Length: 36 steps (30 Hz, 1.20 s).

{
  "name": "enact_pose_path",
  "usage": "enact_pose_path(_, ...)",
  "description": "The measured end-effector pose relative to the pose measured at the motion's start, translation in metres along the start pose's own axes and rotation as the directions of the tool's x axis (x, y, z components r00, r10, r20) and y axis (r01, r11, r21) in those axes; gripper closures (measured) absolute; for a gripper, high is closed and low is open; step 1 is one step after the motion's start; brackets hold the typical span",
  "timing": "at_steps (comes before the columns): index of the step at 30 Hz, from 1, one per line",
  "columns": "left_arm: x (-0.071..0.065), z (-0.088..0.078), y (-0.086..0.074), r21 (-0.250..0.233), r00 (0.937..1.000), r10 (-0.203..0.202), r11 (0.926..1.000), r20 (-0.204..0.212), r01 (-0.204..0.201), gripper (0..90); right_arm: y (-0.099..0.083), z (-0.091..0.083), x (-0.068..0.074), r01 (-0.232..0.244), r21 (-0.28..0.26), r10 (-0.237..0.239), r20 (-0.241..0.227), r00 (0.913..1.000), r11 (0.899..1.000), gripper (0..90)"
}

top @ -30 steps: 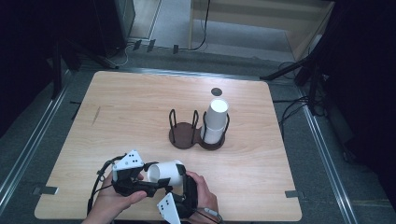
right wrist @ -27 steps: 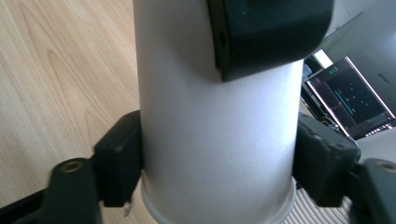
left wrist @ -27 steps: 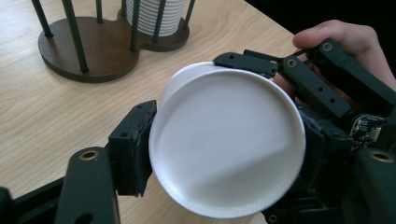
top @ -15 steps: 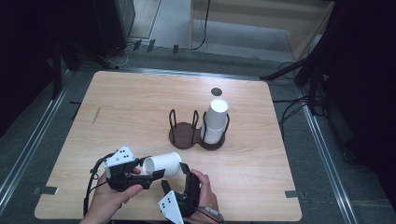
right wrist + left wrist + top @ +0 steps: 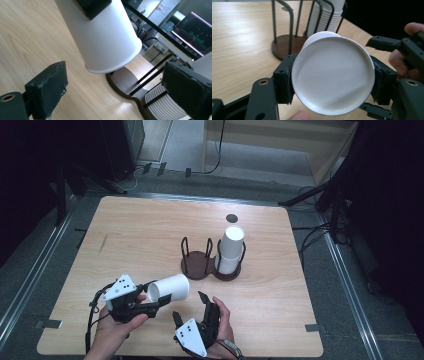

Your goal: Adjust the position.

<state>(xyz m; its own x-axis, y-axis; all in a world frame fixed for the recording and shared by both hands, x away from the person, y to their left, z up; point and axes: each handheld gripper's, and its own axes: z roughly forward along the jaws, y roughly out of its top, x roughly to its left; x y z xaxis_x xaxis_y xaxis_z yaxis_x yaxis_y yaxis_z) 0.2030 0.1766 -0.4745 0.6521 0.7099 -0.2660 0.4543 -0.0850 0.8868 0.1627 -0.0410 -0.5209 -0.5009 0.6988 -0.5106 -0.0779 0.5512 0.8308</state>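
A white paper cup (image 5: 169, 288) lies on its side above the table's front left, with my left gripper (image 5: 150, 296) shut on it. In the left gripper view the cup's mouth (image 5: 332, 77) faces the camera and both pads press its sides. My right gripper (image 5: 189, 305) stands open just to the right of the cup, near the front edge. In the right gripper view the cup's base (image 5: 105, 42) hangs beyond the two spread pads (image 5: 47, 90). A dark two-ring cup holder (image 5: 196, 266) sits at mid-table, and its right ring holds a stack of white cups (image 5: 231, 247).
The holder's left ring (image 5: 194, 251) has nothing in it. A small dark disc (image 5: 231, 218) lies near the table's far edge. Metal rails run along both sides of the table, and cables lie on the floor beyond it.
The left gripper has carried the cup slightly up and to the left. The right gripper has stayed near the front edge, and its jaws now stand clear of the cup.
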Motion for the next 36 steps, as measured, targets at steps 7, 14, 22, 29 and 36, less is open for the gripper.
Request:
enact_pose_path(7, 0.001, 0.001, -0.004, -0.062, 1.0000, 0.006, 0.9980, -0.003, -0.007, 34.0, 0.003, -0.001, -0.011, -0.144, 0.007, 0.144, -0.016, 0.9895, 0.990, 2.3)
enact_pose_path(14, 0.005, 0.003, -0.009, -0.141, 0.9999, 0.011, 0.9900, -0.005, -0.012, 34.0, 0.007, -0.004, -0.024, -0.277, 0.009, 0.277, -0.041, 0.9599, 0.961, 1.7)
enact_pose_path(22, 0.006, 0.008, -0.014, -0.190, 0.9997, 0.023, 0.9815, 0.001, -0.022, 34.0, 0.016, -0.006, -0.038, -0.417, 0.000, 0.417, -0.036, 0.9083, 0.909, 1.7)
enact_pose_path(29, 0.006, 0.011, -0.017, -0.220, 0.9994, 0.034, 0.9749, 0.009, -0.031, 34.1, 0.019, -0.007, -0.041, -0.575, -0.011, 0.574, -0.052, 0.8173, 0.818, 1.7)
enact_pose_path(36, 0.005, 0.014, -0.019, -0.238, 0.9987, 0.051, 0.9701, 0.007, -0.048, 34.1, 0.018, -0.005, -0.042, -0.729, -0.022, 0.728, -0.056, 0.6837, 0.684, 3.0)
